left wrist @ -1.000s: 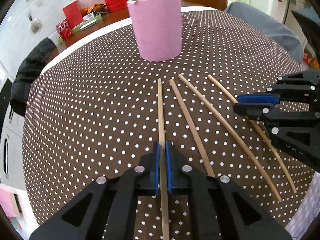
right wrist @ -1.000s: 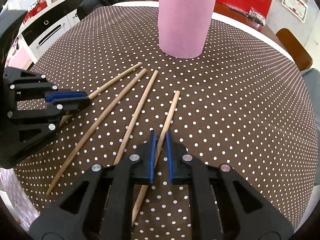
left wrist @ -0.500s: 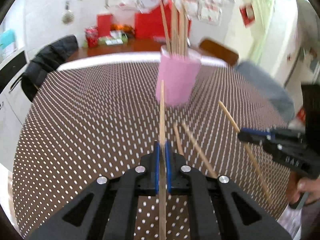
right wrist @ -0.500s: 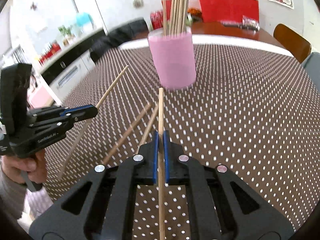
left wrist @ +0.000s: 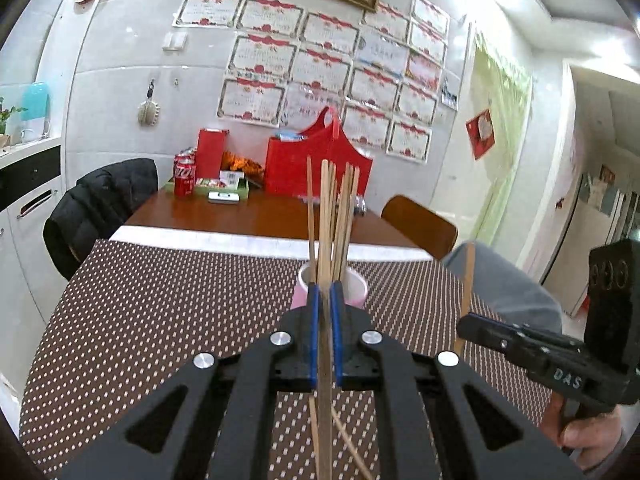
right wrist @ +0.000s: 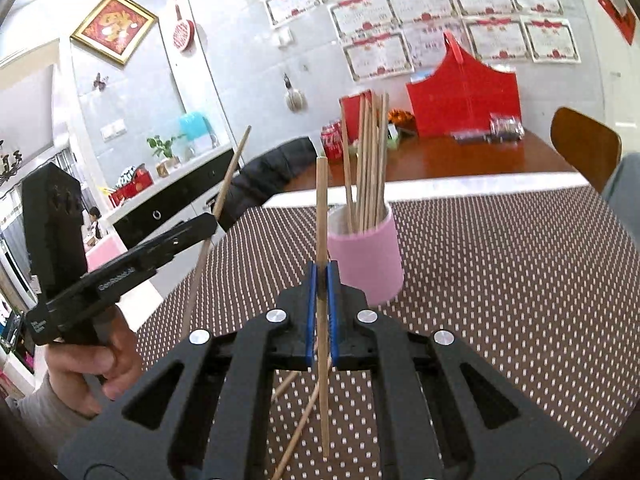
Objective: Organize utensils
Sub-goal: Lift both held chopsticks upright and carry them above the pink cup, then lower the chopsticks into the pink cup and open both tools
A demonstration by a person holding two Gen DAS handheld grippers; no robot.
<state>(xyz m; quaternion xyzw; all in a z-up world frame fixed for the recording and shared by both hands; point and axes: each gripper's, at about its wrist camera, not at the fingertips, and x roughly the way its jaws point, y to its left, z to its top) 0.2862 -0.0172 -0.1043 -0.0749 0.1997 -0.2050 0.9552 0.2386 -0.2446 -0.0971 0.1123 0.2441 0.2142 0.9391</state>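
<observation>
We hold the left tool with its blue pads pinched on a single wooden chopstick, which stands upright between them above the surface. Our right tool grips a second chopstick the same way, near vertical, its upper end rising clear of the pads and its lower end hanging just over the dotted cloth. In the left wrist view the right tool shows from the side at the right, its stick upright; in the right wrist view the left tool shows at the left with its stick tilted, our left hand wrapped round the handle.

Just beyond both tools stands the pink cup, upright on the brown polka-dot cloth toward the far edge of the surface, already holding a bundle of chopsticks that lean slightly against one another. Two loose chopsticks lie on the cloth below the right tool, near the near edge, crossing at a shallow angle.

Past the far edge we see a wooden table with a red bag, a cola can and a black jacket draped over a chair, under a wall of framed certificates
</observation>
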